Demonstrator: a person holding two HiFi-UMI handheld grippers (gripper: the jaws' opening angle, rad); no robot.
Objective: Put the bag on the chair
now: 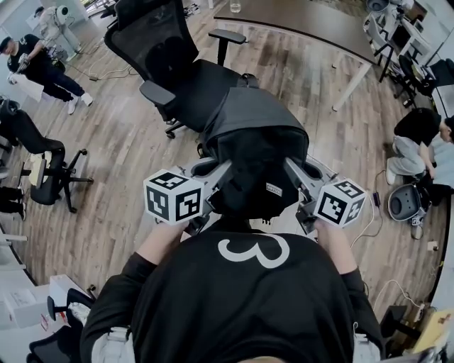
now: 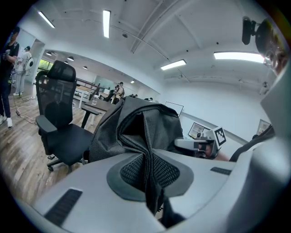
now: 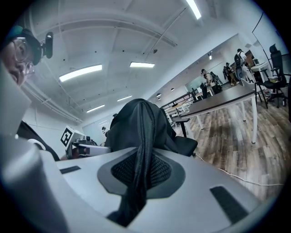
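Note:
A black fabric bag [image 1: 255, 152] hangs in the air in front of me, held up from both sides. My left gripper [image 1: 221, 176] is shut on a fold of the bag [image 2: 136, 125] at its left edge. The right gripper [image 1: 292, 170] is shut on a fold at the right edge, where cloth of the bag [image 3: 142, 127] runs down between its pads [image 3: 157, 170]. The black mesh office chair [image 1: 188, 78] stands just beyond the bag, its seat facing me and partly hidden by it. In the left gripper view the chair [image 2: 59, 132] is left of the bag.
A long dark table [image 1: 305, 21] stands behind the chair to the right. Another black chair [image 1: 46, 166] is at the left. People stand at the far left [image 1: 39, 64], and one crouches at the right [image 1: 418, 142]. Cables lie on the wooden floor [image 1: 128, 142].

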